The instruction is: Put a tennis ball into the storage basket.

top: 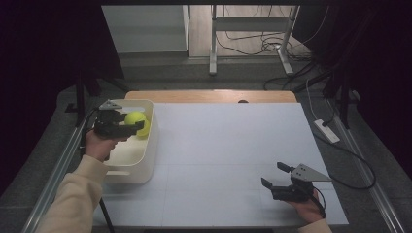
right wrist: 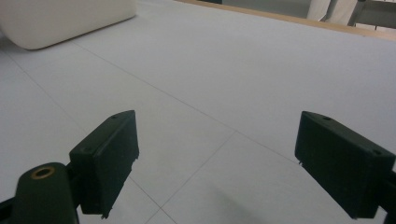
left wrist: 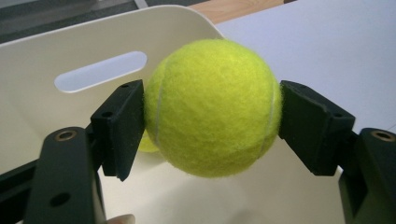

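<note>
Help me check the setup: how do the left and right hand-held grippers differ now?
The left hand-held gripper is shut on a tennis ball above the white bin; the right hand-held gripper is open, holding nothing, over the table. Both have black jaws.

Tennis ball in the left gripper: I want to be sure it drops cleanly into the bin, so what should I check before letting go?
1. Left gripper clamped on the held tennis ball: ok.
2. Ball over the white bin, not the table: ok.
3. Landing spot: a second ball lies below; cannot tell if it is in the way.
4. Height above the bin floor: cannot tell.
5. Right gripper open and far off: ok.
</note>
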### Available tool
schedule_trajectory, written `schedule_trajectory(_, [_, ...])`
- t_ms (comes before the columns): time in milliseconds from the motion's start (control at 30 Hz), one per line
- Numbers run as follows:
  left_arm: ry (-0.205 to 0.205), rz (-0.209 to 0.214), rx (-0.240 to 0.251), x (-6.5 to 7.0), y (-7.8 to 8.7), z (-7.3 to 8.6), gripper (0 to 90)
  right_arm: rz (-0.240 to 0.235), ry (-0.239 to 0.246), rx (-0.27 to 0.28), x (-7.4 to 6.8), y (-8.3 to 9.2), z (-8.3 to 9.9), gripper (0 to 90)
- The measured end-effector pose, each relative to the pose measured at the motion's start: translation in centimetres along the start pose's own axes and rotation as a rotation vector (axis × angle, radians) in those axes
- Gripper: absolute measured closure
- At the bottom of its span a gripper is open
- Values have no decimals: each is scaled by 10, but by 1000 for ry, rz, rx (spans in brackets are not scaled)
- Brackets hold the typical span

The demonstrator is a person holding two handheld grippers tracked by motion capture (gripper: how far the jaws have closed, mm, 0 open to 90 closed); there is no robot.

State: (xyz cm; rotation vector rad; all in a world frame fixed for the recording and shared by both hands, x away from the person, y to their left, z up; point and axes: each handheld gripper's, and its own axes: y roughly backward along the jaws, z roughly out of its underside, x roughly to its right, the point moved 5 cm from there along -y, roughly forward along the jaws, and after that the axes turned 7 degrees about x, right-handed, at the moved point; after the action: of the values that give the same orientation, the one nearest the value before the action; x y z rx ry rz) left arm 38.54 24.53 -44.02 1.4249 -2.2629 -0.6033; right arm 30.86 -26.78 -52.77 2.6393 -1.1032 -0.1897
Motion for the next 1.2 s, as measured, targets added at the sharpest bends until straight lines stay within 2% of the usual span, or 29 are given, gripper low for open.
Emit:
schedule_trajectory(200, [-4, 15, -38, 1, -3, 3, 273, 0, 1, -1, 0, 0, 0, 136])
schedule_trajectory(767, [-2, 3, -59, -2, -4, 8, 272, -1, 1, -1, 0, 0, 0, 136])
schedule_trajectory(867, [4, -8, -47, -3, -3, 7, 267, -3, 0, 1, 0, 0, 0, 136])
schedule_trajectory(900, [7, -11, -38, -4, -3, 6, 230, -3, 0, 0, 0, 0, 0, 136])
schedule_trajectory(933, [10, -18, -39, -4, -1, 5, 146, -3, 0, 0, 0, 0, 0, 136])
schedule_trajectory(1200, [6, -17, -26, 0, 2, 1, 101, -1, 3, -2, 0, 0, 0, 136])
